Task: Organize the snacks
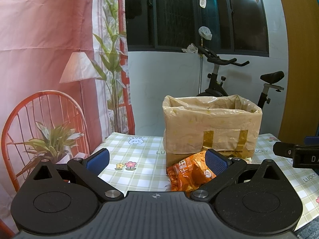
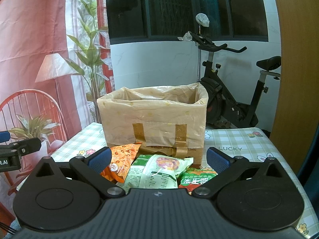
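Left wrist view: we see our left gripper (image 1: 157, 162) spread wide, holding nothing, its right blue pad (image 1: 216, 162) overlapping the orange snack bag (image 1: 187, 174), contact unclear. The bag lies near the lined cardboard box (image 1: 211, 127). Our right gripper (image 2: 158, 160) gapes wide above the pale green packet (image 2: 157, 174) and red-green packet (image 2: 197, 179), empty.

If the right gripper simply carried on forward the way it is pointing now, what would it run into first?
Most likely the pale green snack bag, lying between the open fingers of the right gripper. The plastic-lined cardboard box stands just behind it, though exact depth is hard to judge.
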`<state>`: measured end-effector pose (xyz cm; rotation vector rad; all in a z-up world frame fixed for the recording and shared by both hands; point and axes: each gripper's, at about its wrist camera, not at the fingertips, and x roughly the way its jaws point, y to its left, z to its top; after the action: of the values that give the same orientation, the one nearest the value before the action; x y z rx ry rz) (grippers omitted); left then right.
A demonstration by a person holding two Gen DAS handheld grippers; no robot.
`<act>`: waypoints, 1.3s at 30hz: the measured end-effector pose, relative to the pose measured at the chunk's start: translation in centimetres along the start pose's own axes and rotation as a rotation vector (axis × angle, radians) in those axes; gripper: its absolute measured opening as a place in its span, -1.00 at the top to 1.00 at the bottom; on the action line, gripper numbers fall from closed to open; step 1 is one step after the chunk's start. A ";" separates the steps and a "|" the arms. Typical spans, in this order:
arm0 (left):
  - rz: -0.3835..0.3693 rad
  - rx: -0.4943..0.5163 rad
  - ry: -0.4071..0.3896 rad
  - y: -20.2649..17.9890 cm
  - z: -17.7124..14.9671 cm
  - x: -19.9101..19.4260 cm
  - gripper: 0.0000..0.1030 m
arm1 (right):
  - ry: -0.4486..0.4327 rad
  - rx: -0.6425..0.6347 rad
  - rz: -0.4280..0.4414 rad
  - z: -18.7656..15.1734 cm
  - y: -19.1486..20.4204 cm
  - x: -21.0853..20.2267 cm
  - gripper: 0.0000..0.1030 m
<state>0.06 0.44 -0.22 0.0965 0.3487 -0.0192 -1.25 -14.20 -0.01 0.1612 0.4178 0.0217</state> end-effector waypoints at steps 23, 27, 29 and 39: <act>0.000 0.000 -0.001 0.0 -0.1 0.0 -1.00 | 0.000 0.002 0.000 0.1 0.1 0.2 -1.00; 0.000 0.000 0.000 0.0 -0.1 0.0 -1.00 | 0.000 0.002 0.001 0.1 0.1 0.2 -1.00; 0.000 0.000 0.000 0.0 -0.1 0.1 -1.00 | 0.000 0.003 0.000 0.0 0.1 0.2 -1.00; 0.000 -0.002 0.001 0.0 -0.2 0.1 -1.00 | 0.002 0.004 0.001 0.1 0.1 0.1 -1.00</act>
<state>0.11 0.49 -0.40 0.0948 0.3500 -0.0184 -1.13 -14.12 0.01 0.1652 0.4196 0.0217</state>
